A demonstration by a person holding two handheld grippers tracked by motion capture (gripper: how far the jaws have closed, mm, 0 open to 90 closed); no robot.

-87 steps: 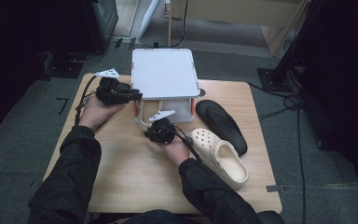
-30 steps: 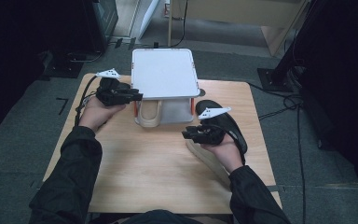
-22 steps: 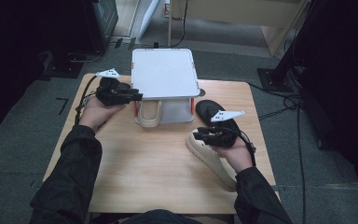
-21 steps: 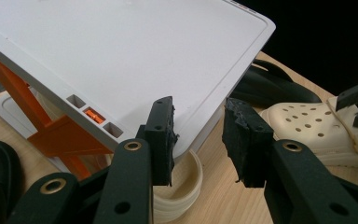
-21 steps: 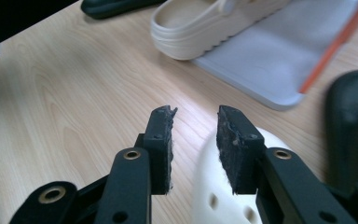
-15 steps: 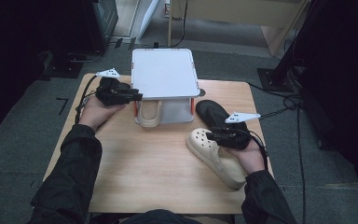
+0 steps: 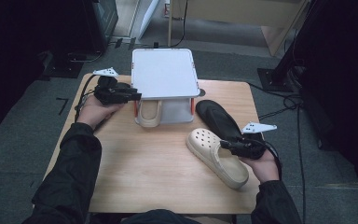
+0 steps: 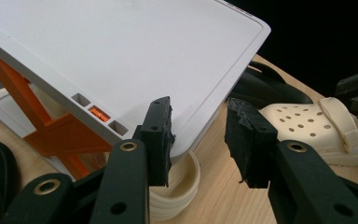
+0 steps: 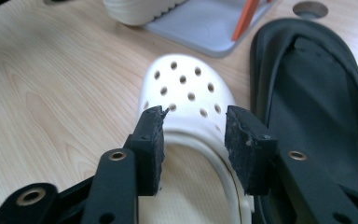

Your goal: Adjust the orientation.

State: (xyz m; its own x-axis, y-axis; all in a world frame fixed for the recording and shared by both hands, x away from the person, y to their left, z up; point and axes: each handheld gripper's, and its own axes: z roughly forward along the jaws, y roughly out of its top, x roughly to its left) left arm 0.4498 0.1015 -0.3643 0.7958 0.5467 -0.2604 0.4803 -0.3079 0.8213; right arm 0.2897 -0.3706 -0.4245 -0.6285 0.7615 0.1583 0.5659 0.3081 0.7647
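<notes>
1. The cream clog [image 7: 216,157] lies on the table [image 7: 144,168], toe toward the rack, just beside the black sandal [image 7: 220,120]; it is not yet stowed.
2. The right gripper [image 7: 235,145] hovers over the clog's opening with its jaws apart, gripping nothing; whether a pad touches the rim is hard to tell.
3. Another cream clog [image 7: 148,112] already sits on the lower shelf of the white rack [image 7: 164,74].
4. The left gripper [image 7: 129,96], jaws apart, hangs at the rack's corner.
5. By my judgement about half remains: grasping and shelving the loose clog.
</notes>
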